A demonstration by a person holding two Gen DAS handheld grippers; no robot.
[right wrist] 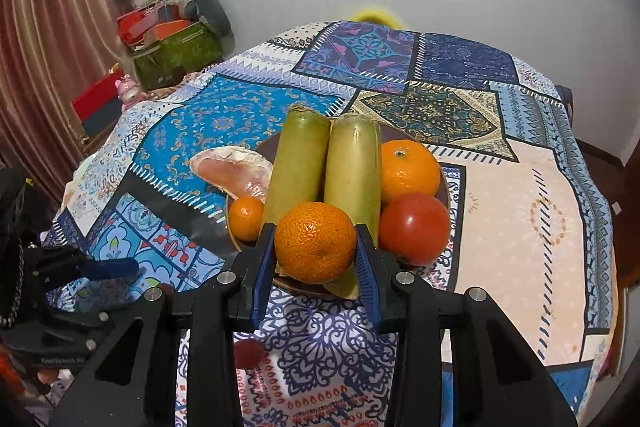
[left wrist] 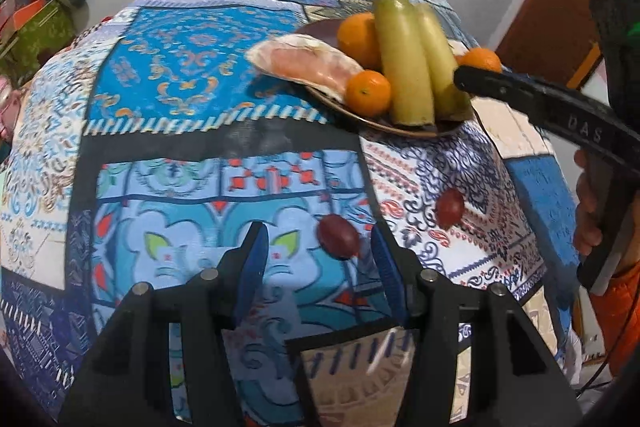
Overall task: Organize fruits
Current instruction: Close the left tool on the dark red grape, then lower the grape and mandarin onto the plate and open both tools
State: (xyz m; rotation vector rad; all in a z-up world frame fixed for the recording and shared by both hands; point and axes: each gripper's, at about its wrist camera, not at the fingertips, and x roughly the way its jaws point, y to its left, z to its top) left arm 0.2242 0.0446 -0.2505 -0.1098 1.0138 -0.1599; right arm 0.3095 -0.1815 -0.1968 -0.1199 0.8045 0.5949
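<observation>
A brown plate [right wrist: 402,137] on the patterned tablecloth holds two green banana halves [right wrist: 298,167], a pomelo wedge [right wrist: 232,169], oranges [right wrist: 408,167] and a tomato [right wrist: 414,227]. My right gripper [right wrist: 316,247] is shut on a mandarin [right wrist: 315,242] just above the plate's near edge. My left gripper [left wrist: 320,255] is open low over the cloth, with a red grape [left wrist: 338,235] between its fingertips. A second grape [left wrist: 450,207] lies to its right. The plate [left wrist: 384,125] and the right gripper's finger [left wrist: 540,103] also show in the left wrist view.
The table's cloth [right wrist: 520,207] drops off at the right and near edges. Boxes and clutter [right wrist: 168,39] stand by the curtain at the far left. A grape [right wrist: 250,353] lies on the cloth under my right gripper.
</observation>
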